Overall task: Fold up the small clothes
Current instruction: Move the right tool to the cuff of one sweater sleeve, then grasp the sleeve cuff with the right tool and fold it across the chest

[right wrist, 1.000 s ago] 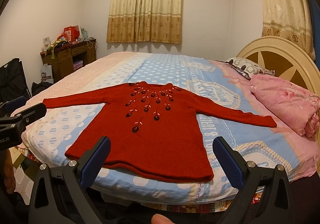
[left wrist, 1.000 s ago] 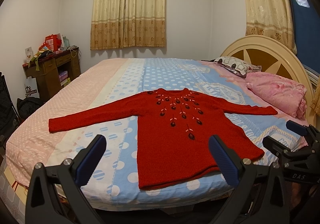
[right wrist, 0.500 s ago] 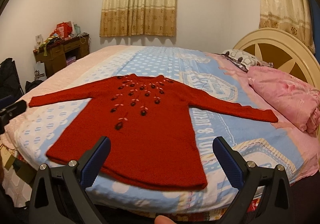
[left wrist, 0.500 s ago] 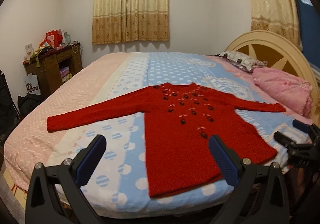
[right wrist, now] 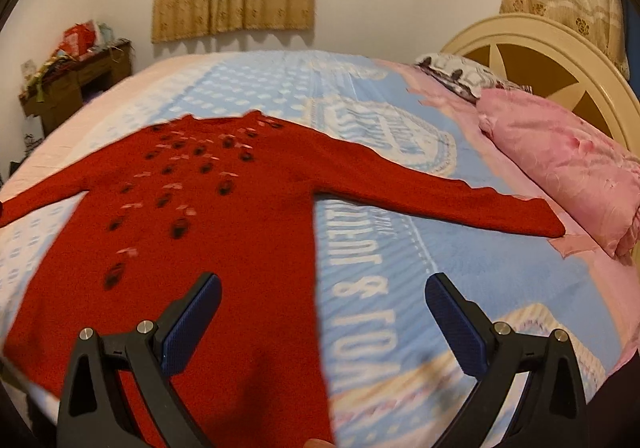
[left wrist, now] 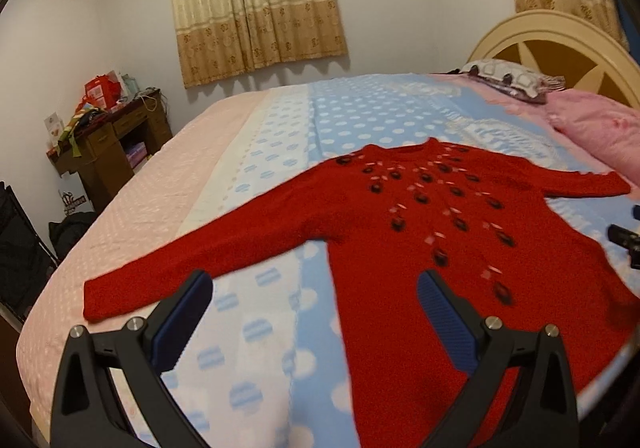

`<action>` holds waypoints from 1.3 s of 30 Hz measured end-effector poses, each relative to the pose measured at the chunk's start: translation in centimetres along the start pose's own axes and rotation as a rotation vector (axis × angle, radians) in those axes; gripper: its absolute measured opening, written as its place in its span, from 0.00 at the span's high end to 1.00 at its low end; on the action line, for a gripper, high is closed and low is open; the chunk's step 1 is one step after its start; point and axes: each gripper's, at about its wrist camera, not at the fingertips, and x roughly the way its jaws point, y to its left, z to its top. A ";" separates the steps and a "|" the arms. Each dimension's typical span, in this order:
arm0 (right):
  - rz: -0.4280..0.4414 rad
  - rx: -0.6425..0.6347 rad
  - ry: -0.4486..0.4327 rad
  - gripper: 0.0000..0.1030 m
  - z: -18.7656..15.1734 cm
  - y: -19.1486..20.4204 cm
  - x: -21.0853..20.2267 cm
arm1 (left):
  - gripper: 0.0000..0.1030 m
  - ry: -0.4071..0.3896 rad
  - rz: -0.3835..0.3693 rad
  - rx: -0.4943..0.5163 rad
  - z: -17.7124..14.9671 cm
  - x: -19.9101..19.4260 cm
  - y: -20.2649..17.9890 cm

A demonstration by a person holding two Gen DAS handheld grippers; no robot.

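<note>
A red knit sweater (left wrist: 424,232) with dark and pink embroidery lies flat, front up, sleeves spread, on the bed. It also shows in the right wrist view (right wrist: 224,216). My left gripper (left wrist: 316,312) is open and empty, above the bed over the sweater's left side near the left sleeve (left wrist: 192,264). My right gripper (right wrist: 322,314) is open and empty, over the sweater's right edge, with the right sleeve (right wrist: 452,204) ahead. A tip of the right gripper shows at the left wrist view's right edge (left wrist: 624,240).
The bed has a blue, white and pink dotted sheet (left wrist: 360,116). A pink pillow (right wrist: 568,168) and a patterned pillow (right wrist: 456,74) lie by the cream headboard (right wrist: 560,60). A cluttered wooden desk (left wrist: 108,136) stands at the far left wall.
Both grippers have moved forward and lower over the bed, closer to the sweater, the left drifting left and the right drifting right. Both stay open.
</note>
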 end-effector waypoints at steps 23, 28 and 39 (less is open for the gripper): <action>-0.095 0.441 0.151 0.15 2.5 -20.5 8.9 | 0.00 0.089 -0.134 -0.037 3.2 13.1 0.4; -0.065 0.603 0.214 0.39 2.3 -24.7 10.9 | 0.00 0.143 -0.164 -0.093 2.8 14.6 1.4; -0.152 0.705 0.214 0.65 3.9 -27.6 15.1 | 0.00 0.169 -0.176 -0.172 2.0 15.7 2.7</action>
